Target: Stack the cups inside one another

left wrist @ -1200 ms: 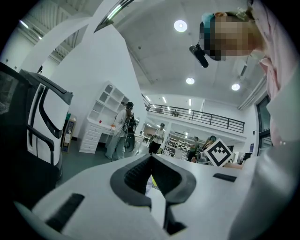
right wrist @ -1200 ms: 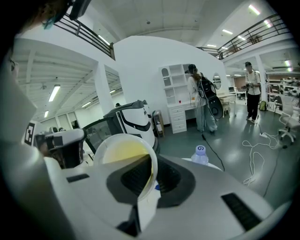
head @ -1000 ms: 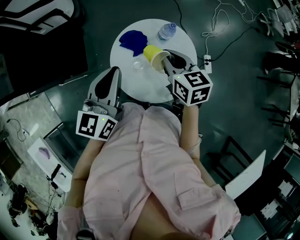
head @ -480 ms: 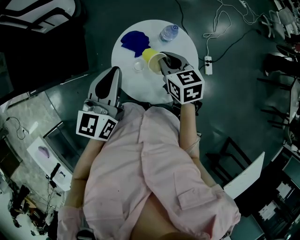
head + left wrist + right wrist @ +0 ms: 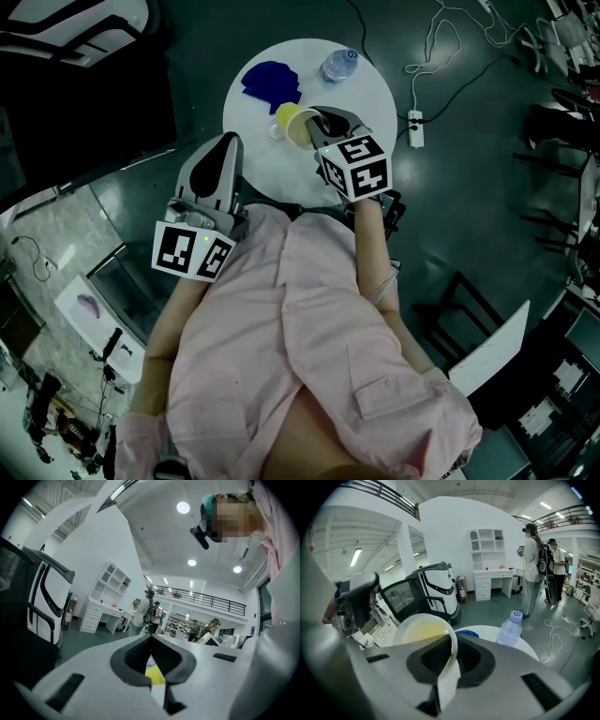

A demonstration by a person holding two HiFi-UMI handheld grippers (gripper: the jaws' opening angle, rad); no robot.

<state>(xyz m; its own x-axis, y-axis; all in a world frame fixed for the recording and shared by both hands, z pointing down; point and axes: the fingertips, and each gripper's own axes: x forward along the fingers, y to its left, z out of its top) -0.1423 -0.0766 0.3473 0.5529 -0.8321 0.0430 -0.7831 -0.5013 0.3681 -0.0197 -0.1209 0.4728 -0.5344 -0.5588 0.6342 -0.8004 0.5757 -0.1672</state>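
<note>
Right gripper (image 5: pixel 312 122) has slid toward 10 o'clock, jaws clamped on the tilted yellow cup's (image 5: pixel 289 124) rim. Clear cup (image 5: pixel 273 135) stands on the table (image 5: pixel 370 89), just at its 8 o'clock. Left gripper (image 5: pixel 228 142), closed and empty, is farther off.

1. The bench (image 5: pixel 375 94) stands on the floor (image 5: pixel 450 187) in front of the person. A power strip (image 5: pixel 413 127) lies on the floor just right of it.
2. On the bench's far side a cloth (image 5: pixel 267 80) lies to the left and a bottle (image 5: pixel 336 64) stands to the right, apart.
3. Nearer, the right claw (image 5: pixel 314 127) reaches in over the bench's near edge. Its jaws pinch the wall of a tilted cup (image 5: pixel 291 122).
4. A second cup (image 5: pixel 274 135) sits on the bench just left of the held one.
5. The left claw (image 5: pixel 223 150) is off the bench, beside its near-left edge, jaws together.
</note>
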